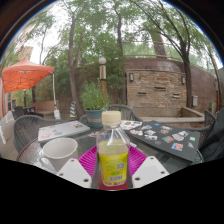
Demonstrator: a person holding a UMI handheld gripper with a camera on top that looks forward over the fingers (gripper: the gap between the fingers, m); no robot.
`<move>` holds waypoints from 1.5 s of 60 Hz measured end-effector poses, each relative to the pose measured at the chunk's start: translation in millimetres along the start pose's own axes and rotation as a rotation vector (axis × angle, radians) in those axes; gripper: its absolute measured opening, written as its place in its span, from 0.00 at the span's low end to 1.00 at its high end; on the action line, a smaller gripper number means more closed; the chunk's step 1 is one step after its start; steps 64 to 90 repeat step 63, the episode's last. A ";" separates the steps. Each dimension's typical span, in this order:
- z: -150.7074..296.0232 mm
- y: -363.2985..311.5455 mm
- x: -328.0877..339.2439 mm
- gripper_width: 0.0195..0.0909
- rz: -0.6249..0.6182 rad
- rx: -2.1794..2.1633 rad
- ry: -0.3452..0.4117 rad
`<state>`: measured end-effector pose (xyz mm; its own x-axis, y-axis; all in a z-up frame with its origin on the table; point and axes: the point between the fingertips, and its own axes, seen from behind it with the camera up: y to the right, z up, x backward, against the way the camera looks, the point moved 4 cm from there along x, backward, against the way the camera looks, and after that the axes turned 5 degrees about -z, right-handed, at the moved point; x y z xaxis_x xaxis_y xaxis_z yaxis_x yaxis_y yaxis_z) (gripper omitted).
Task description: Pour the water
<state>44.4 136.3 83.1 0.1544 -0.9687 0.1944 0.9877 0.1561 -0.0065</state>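
A clear bottle (113,152) with a white cap and a yellow label stands upright between my fingers, its base hidden low in the view. My gripper (113,168) is shut on the bottle, and the pink pads (90,160) press against the label on both sides. A white cup (58,150) sits on the round glass table (150,152), just left of the bottle and beyond my left finger.
Beyond the bottle a potted plant (94,100) stands mid-table. Several cards or papers (165,135) lie on a dark tray at the right. Metal chairs (24,128) stand at the left, a red umbrella (25,75) behind them, and a brick wall (160,88) further back.
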 end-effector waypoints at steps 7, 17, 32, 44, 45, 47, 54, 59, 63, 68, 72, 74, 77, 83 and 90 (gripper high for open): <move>-0.1 1.5 2.1 0.30 0.013 -0.019 0.012; -20.8 3.4 5.3 0.78 0.007 -0.001 -0.170; 7.5 -6.2 72.4 0.90 -0.081 0.012 -0.229; 68.2 -64.0 177.2 0.89 -0.176 0.119 -0.238; 72.7 -71.3 186.0 0.89 -0.182 0.110 -0.241; 81.7 -87.6 203.4 0.89 -0.186 0.089 -0.242; 110.0 -136.2 260.6 0.90 -0.196 0.056 -0.242; 129.1 -157.6 296.4 0.90 -0.231 0.039 -0.230; 140.4 -171.4 321.4 0.90 -0.232 0.019 -0.220; 140.4 -171.4 321.4 0.90 -0.232 0.019 -0.220; 140.4 -171.4 321.4 0.90 -0.232 0.019 -0.220; 140.4 -171.4 321.4 0.90 -0.232 0.019 -0.220; 140.4 -171.4 321.4 0.90 -0.232 0.019 -0.220; 140.4 -171.4 321.4 0.90 -0.232 0.019 -0.220; 140.4 -171.4 321.4 0.90 -0.232 0.019 -0.220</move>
